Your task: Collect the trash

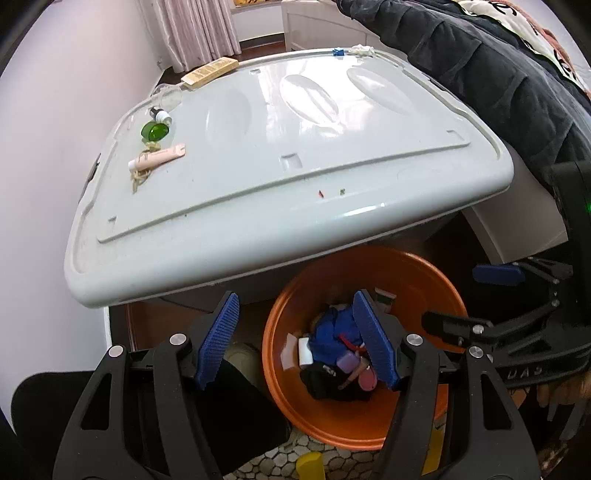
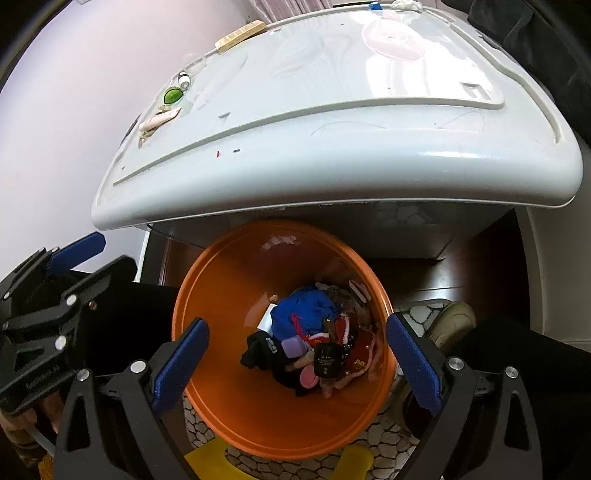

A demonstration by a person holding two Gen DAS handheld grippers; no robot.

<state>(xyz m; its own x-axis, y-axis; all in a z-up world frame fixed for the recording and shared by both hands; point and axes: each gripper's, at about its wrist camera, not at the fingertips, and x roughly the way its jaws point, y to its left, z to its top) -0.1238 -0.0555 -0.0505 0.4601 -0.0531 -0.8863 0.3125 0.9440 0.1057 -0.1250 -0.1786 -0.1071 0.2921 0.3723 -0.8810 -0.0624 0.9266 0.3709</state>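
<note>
An orange bin (image 1: pixel 332 417) (image 2: pixel 229 295) stands on the floor below the white lid's front edge. It holds a blue cloth (image 1: pixel 328 328) (image 2: pixel 303 306), a black item, purple and pink bits and a dark bottle (image 2: pixel 327 362). My left gripper (image 1: pixel 295 339) hangs open over the bin's left rim, with nothing between its blue pads. My right gripper (image 2: pixel 297 365) is spread wide above the bin's mouth and is also empty. On the white lid (image 1: pixel 295 206) (image 2: pixel 332 140) lie a pink tube (image 1: pixel 157 158) (image 2: pixel 159 120), a green piece (image 1: pixel 155 131) (image 2: pixel 173 95) and a small bottle (image 1: pixel 160 114).
A beige box (image 1: pixel 210 71) (image 2: pixel 240 35) lies at the lid's far left edge, and a blue clip (image 1: pixel 338 51) and white scrap (image 1: pixel 364 50) at its far edge. A dark padded coat (image 1: pixel 480 74) lies to the right. A person's shoe (image 2: pixel 454 321) and a yellow object (image 2: pixel 207 461) are by the bin.
</note>
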